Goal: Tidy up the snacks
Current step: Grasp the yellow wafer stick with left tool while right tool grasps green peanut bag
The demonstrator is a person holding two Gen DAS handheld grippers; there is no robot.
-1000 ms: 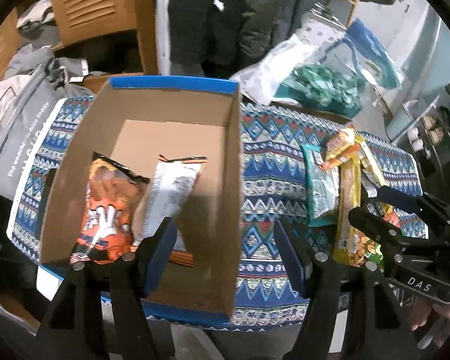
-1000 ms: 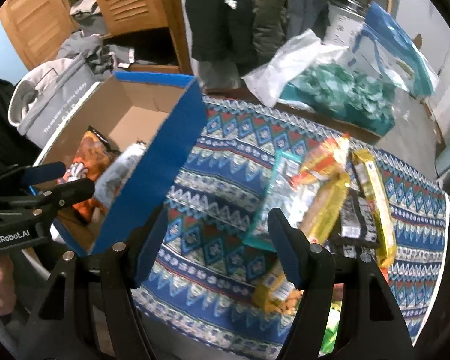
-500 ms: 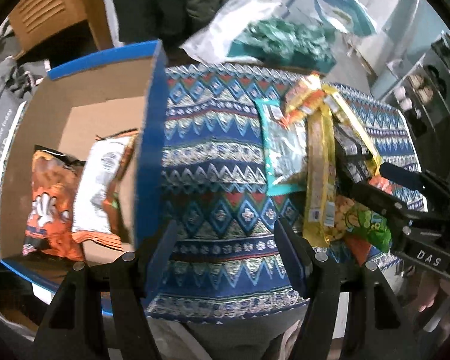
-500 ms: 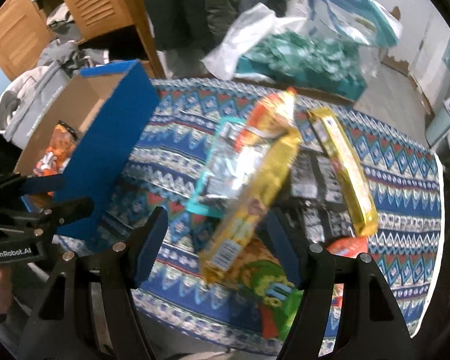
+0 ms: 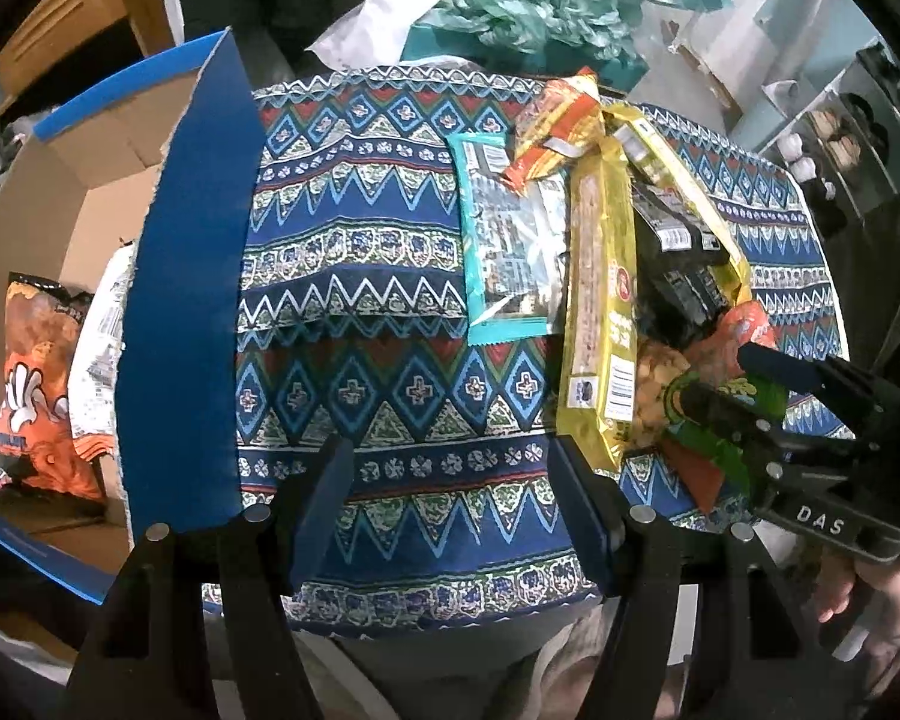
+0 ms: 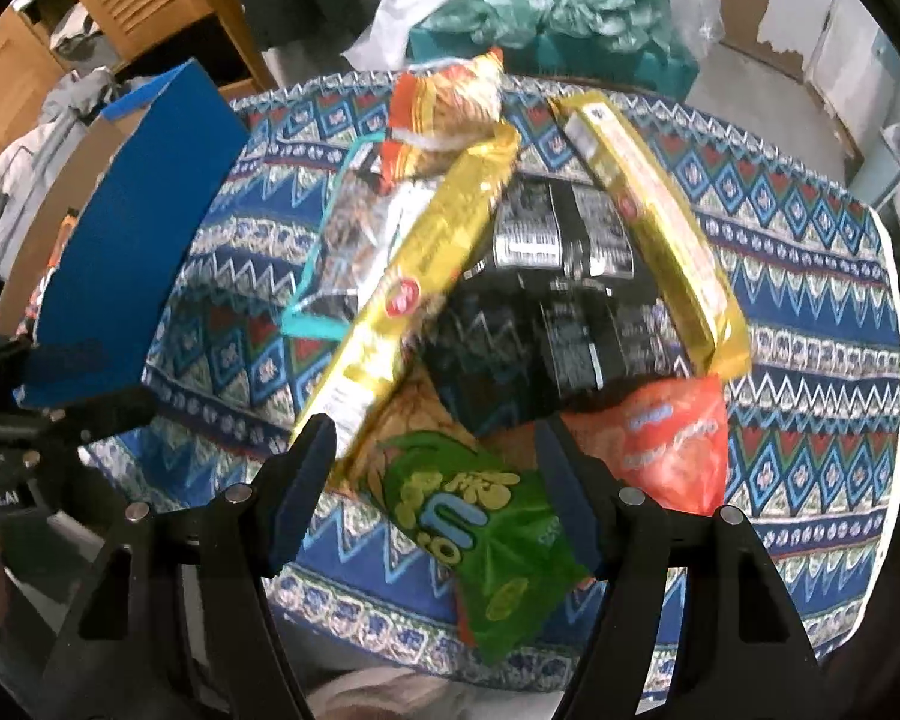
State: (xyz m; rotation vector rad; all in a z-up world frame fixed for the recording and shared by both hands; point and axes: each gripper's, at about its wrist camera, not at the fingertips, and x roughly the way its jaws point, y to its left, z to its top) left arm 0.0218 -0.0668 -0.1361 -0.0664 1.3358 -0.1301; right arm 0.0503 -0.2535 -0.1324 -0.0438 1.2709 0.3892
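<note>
A round table under a blue zigzag-patterned cloth carries everything. At its left edge stands an open cardboard box with blue outer walls; inside it lie an orange snack bag and a white-backed packet. On the right half of the cloth the loose snacks form one overlapping heap, well apart from the box.

In that heap, a long gold biscuit packet runs diagonally, its near end pointing toward the right gripper. Beside it lie a black foil bag, a second gold packet, a teal-edged clear packet and an orange-red pouch. Nearest of all is a green crisp bag, its long axis running away from the table edge.

The right gripper hangs just over this green bag with its jaws spread wide and nothing between them; the bag lies directly ahead and slightly below, between the two fingers. The left gripper is likewise wide open and empty, above bare cloth between box and heap, so the right one is plainly nearer. The likely next pick is the green bag, which would then have to travel leftward across the cloth to the box.
</note>
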